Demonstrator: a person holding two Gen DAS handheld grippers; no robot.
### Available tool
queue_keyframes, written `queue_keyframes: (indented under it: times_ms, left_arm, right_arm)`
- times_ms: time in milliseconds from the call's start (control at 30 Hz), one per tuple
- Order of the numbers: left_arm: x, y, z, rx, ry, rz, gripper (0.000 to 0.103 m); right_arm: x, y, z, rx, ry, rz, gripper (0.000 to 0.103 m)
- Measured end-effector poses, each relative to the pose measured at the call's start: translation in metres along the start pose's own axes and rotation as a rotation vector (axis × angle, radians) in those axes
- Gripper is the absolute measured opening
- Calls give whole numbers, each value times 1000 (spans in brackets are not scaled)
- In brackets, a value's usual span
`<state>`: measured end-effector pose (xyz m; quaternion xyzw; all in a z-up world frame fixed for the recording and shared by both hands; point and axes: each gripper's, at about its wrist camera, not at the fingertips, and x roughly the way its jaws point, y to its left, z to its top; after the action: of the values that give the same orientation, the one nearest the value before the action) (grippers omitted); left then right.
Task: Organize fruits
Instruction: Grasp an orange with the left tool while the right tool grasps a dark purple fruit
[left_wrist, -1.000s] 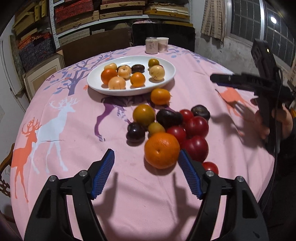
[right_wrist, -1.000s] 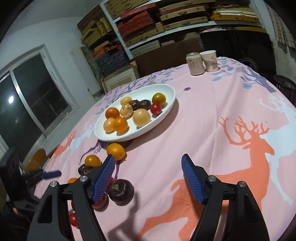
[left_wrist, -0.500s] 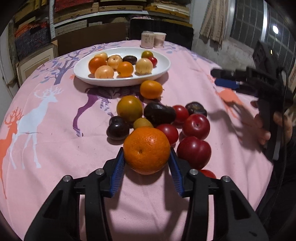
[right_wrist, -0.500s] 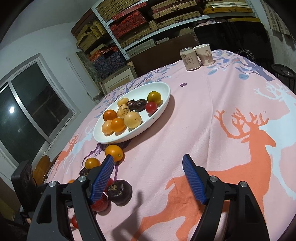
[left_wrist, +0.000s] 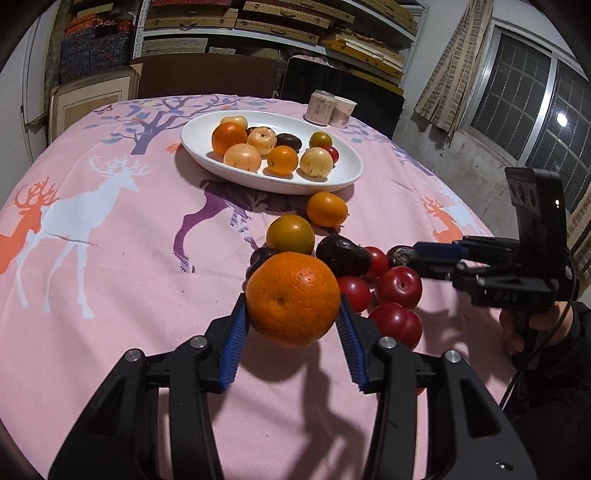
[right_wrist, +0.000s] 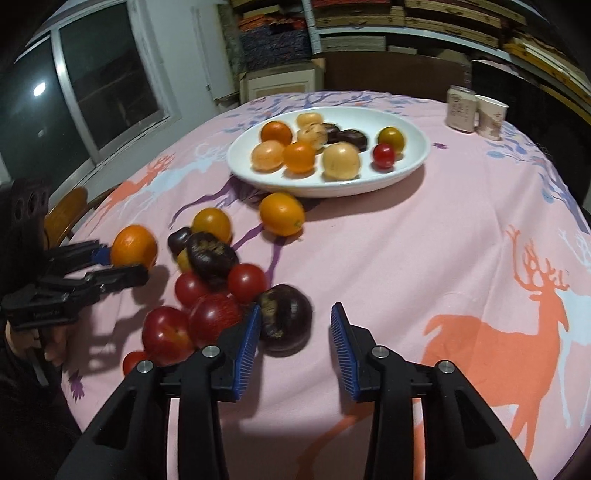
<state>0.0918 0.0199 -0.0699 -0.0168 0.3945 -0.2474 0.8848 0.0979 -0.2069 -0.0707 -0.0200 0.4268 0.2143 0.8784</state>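
Observation:
My left gripper (left_wrist: 291, 310) is shut on a large orange (left_wrist: 293, 299), both blue pads pressed to its sides at the near edge of the loose fruit pile. From the right wrist view the same orange (right_wrist: 133, 246) sits in the left gripper (right_wrist: 110, 264). My right gripper (right_wrist: 295, 312) is closing around a dark purple fruit (right_wrist: 284, 319). The left pad touches it and a gap remains at the right pad. The white oval plate (left_wrist: 273, 182) (right_wrist: 332, 190) holds several orange, pale, dark and red fruits.
Loose red plums (left_wrist: 398, 287), a dark fruit (left_wrist: 343, 256), a greenish-orange fruit (left_wrist: 290, 234) and a small orange (left_wrist: 327, 209) lie between plate and grippers. A can and a paper cup (left_wrist: 330, 109) stand behind the plate. The pink cloth's right side (right_wrist: 480, 221) is bare.
The left jaws closed on the large orange and have kept hold of it. The right gripper swung left to the fruit pile, and its jaws narrowed around the dark purple fruit.

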Motion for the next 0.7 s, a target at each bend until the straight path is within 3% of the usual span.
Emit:
queue_keyframes:
  times_ms: [200, 300, 367, 500, 600, 700]
  left_arm:
    - [-2, 0, 0, -1, -3, -4, 46]
    - [-6, -1, 0, 2, -19, -12, 46]
    - [-5, -1, -1, -1, -14, -6, 46]
    - [2, 0, 0, -3, 18, 13, 47]
    - [8, -6, -1, 35, 47, 28, 53]
    - [23, -8, 0, 43, 111, 73, 52]
  right_arm:
    - [12, 8, 4, -40, 37, -73, 52]
    - [16, 7, 7, -31, 40, -72, 51]
    - [18, 5, 7, -17, 56, -51, 44]
    - [17, 6, 5, -11, 53, -60, 42]
    - [17, 7, 3, -9, 50, -63, 42]
    - [17, 9, 3, -19, 50, -74, 42]
